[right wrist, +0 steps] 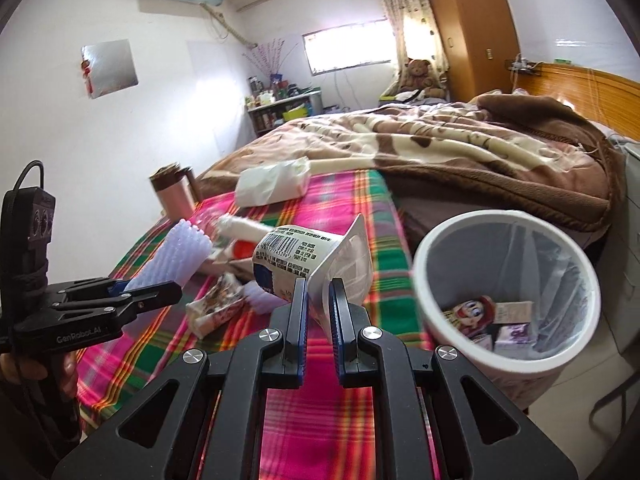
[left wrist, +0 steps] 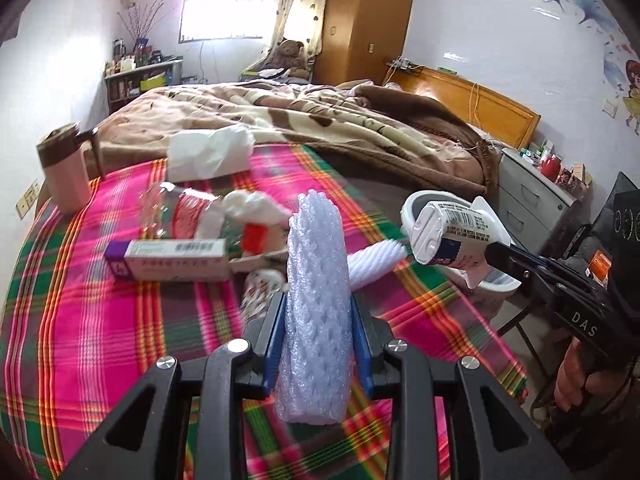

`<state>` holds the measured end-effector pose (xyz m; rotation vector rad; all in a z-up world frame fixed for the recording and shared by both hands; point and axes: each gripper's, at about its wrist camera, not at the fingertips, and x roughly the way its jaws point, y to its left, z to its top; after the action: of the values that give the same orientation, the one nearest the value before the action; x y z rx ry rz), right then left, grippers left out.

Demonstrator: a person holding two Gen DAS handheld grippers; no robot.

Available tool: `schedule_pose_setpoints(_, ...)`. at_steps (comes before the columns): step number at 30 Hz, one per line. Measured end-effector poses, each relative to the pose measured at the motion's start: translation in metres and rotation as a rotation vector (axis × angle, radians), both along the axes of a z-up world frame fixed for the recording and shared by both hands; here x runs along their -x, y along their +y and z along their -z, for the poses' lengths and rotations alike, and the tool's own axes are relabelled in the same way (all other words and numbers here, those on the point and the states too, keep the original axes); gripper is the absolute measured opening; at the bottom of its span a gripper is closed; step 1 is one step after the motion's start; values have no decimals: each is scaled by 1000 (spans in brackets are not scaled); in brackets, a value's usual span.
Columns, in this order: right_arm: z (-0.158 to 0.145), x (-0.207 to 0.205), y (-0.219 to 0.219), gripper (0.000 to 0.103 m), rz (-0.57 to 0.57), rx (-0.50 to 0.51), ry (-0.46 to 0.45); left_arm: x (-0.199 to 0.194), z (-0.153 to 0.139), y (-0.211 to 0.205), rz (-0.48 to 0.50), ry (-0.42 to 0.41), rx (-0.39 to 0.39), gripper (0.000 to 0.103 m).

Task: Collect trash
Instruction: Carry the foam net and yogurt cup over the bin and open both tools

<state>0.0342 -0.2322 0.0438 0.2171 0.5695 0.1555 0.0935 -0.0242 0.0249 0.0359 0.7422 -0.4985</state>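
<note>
My left gripper is shut on a white foam net sleeve, held above the plaid sheet; it also shows in the right wrist view. My right gripper is shut on the rim of an empty yogurt cup, held on its side just left of the white trash bin. The cup and bin show at right in the left wrist view. On the sheet lie a purple-and-white box, a clear plastic bottle, a crumpled printed wrapper and white tissue.
The bin holds small cartons and a liner bag. A pink mug stands at the bed's far left corner. A brown blanket covers the far bed. A grey nightstand stands right of the bed.
</note>
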Motion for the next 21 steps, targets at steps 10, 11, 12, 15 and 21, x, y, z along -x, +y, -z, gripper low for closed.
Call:
schedule_pose_setpoints(10,-7,-3,-38,10,99,13,-17,-3,-11,-51,63,-41,-3,32)
schedule_pose_setpoints(11,-7,-3,-39,10,106,14,-18,-4,-12,-57,72,-41,1,32)
schedule_pose_setpoints(12,-7,-3,-43,10,116,16,-18,-5,-13,-64,79,-44,1,32)
schedule_pose_setpoints(15,-7,-5,-55,10,146,22,-15,-8,-15,-82,102,-52,-1,32)
schedule_pose_setpoints(21,-4,-10,-79,10,204,24,-1,-13,-16,-116,147,-45,11,32)
